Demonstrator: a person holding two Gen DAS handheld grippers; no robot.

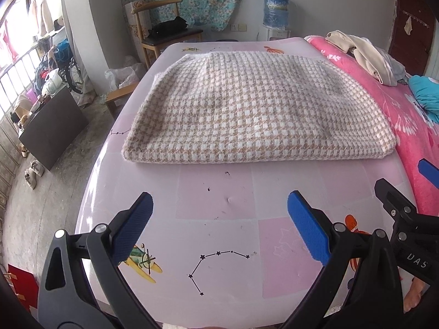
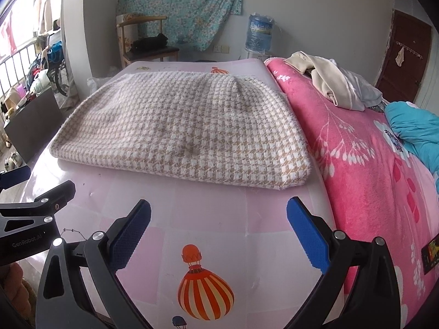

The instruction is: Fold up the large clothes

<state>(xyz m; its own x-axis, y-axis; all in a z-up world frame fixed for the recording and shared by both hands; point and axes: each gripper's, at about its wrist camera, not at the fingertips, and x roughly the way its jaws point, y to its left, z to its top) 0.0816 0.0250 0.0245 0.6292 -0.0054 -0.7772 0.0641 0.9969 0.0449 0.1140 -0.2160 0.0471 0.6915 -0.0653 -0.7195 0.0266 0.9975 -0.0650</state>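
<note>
Your left gripper (image 1: 219, 224) hovers low over the pink mat (image 1: 216, 203), fingers spread wide and released, nothing between them. Just under the left finger (image 1: 134, 227) sits a printed yellow plane (image 1: 142, 263); between the fingers, a star-line print (image 1: 216, 263). Ahead of both fingertips, well apart from them, the folded houndstooth garment (image 1: 255, 107) lies flat on the mat, its near edge facing you.

Beyond the right finger (image 1: 307, 227) you see your right gripper's black frame (image 1: 403, 219) entering from the edge.

From your right wrist view, the right gripper (image 2: 219, 230) is also released, fingers wide, holding nothing. A striped balloon print (image 2: 205, 290) lies between its fingers. The same garment (image 2: 186, 131) lies ahead, slightly left of centre. To the right of the right finger (image 2: 307, 235) runs the pink floral blanket (image 2: 365, 164), with crumpled cream clothes (image 2: 329, 82) and a teal cloth (image 2: 414, 128) further out.
</note>
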